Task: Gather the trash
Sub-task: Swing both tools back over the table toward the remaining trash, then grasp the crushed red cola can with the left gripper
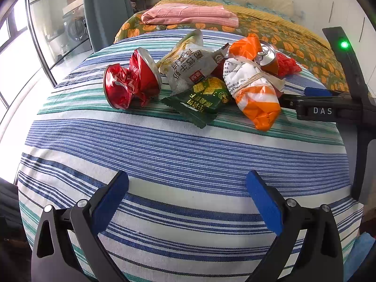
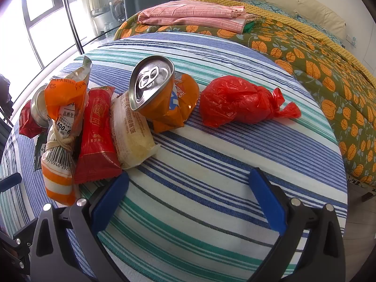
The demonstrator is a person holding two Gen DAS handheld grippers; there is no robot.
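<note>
Trash lies in a heap on a striped cloth (image 1: 178,145). In the left wrist view I see a crushed red can (image 1: 129,82), a grey-white snack bag (image 1: 188,68), a green cracker wrapper (image 1: 202,101) and an orange-white tied bag (image 1: 253,94). My left gripper (image 1: 186,183) is open, well short of the heap, nothing between its fingers. The right wrist view shows a crushed orange can (image 2: 159,94), a knotted red plastic bag (image 2: 239,103), a red wrapper (image 2: 98,136) and a pale wrapper (image 2: 134,138). My right gripper (image 2: 189,181) is open and empty, its left finger close to the wrappers.
Behind the striped cloth (image 2: 211,164) the bed carries an orange-flowered quilt (image 2: 317,65) and a folded pink cloth (image 2: 192,16). Glass doors (image 1: 47,35) stand at the left. The right gripper's black body (image 1: 329,108) reaches in from the right edge of the left wrist view.
</note>
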